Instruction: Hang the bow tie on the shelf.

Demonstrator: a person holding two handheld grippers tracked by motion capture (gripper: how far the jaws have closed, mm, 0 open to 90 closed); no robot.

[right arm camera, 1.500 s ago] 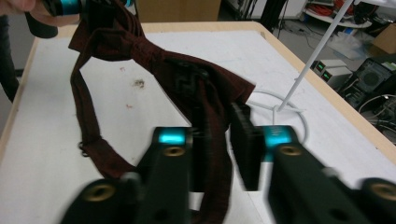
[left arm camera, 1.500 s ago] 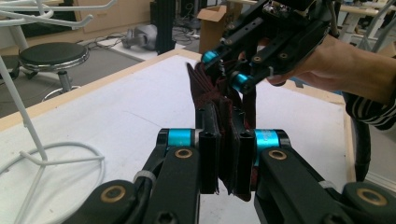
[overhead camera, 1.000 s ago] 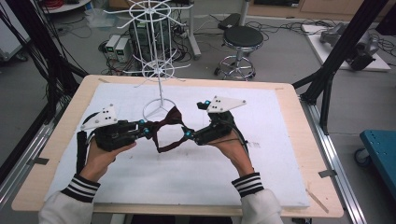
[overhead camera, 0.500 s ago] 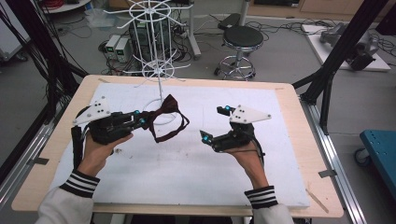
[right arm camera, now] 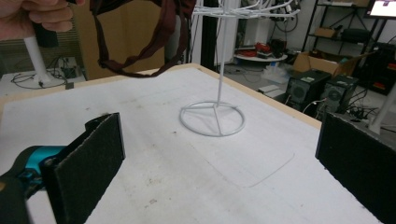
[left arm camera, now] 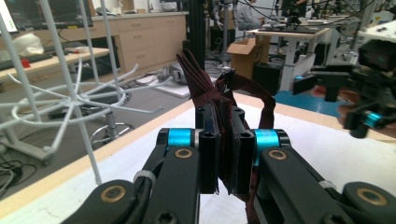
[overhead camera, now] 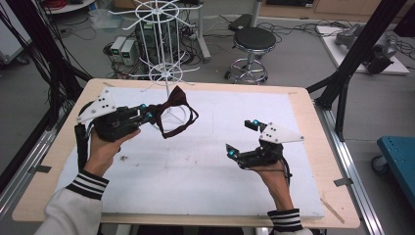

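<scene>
Above the white table pad (overhead camera: 195, 166), beside the white wire display rack (overhead camera: 166, 73), the left gripper (overhead camera: 147, 116) holds a dark red bow tie (overhead camera: 172, 105) aloft, jaws clamped on the fabric near its knot. Its strap loop (overhead camera: 183, 125) hangs free below, apparently so it can be hooked over a rack arm. The right gripper (overhead camera: 241, 138) rests low and well apart, jaws wide open with nothing between them, leaving the approach to the rack unobstructed.
</scene>
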